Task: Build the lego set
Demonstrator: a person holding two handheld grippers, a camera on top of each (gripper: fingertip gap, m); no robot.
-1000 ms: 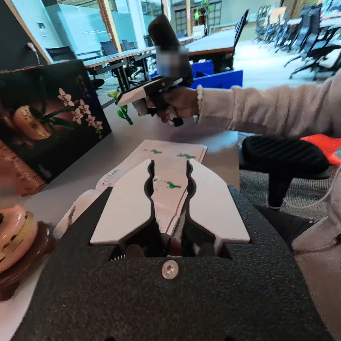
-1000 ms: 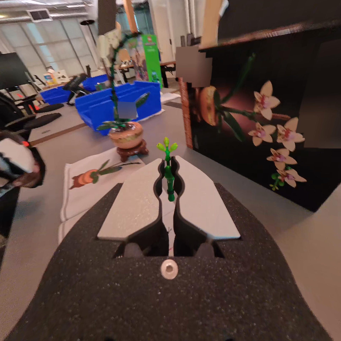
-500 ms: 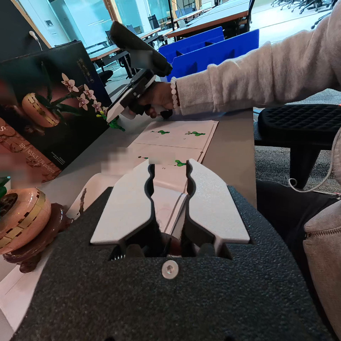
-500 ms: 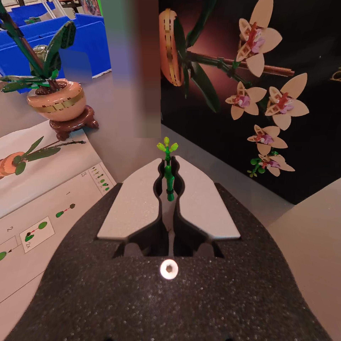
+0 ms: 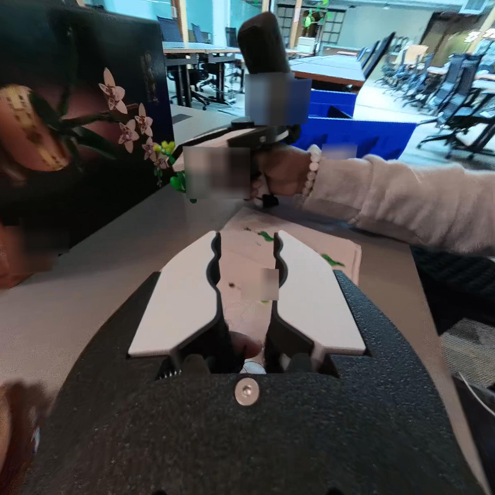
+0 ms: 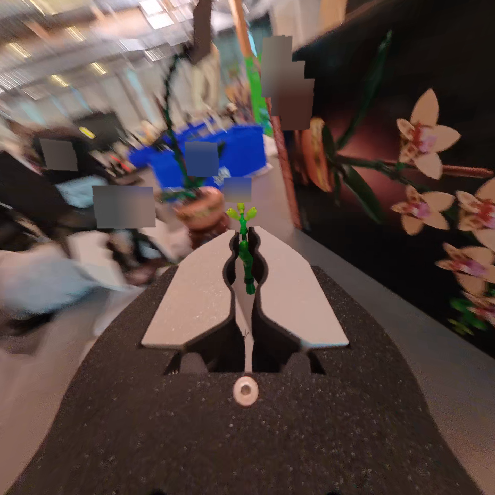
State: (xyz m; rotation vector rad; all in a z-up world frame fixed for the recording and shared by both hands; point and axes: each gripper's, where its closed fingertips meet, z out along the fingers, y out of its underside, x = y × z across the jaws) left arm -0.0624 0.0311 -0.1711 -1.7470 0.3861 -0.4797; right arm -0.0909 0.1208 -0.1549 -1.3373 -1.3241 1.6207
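Note:
My right gripper (image 6: 243, 232) is shut on a small green lego stem (image 6: 245, 257) with light green buds at its tip, held upright above the table. The same gripper (image 5: 174, 160) shows in the left wrist view, held by a hand, close to the black set box (image 5: 67, 134). My left gripper (image 5: 247, 235) is open and empty over the instruction booklet (image 5: 294, 246). The lego orchid model, a tan pot (image 6: 203, 209) with a tall dark stem (image 6: 171, 112), stands blurred beyond the right gripper.
The black set box (image 6: 388, 214) with printed orchid flowers stands upright on the right. A blue bin (image 6: 203, 150) sits behind the pot, and blue bins (image 5: 361, 134) also stand beyond the table edge. A black chair seat (image 5: 455, 281) is on the right. My right fingertips sit around 11 centimeters from my left ones. From the left gripper's tips to the tan pot (image 6: 203, 209) is close to 12 centimeters.
The right gripper has swung up and left with the green stem, away from the box and booklet, toward the pot. The left gripper has turned, so the pot has left its view.

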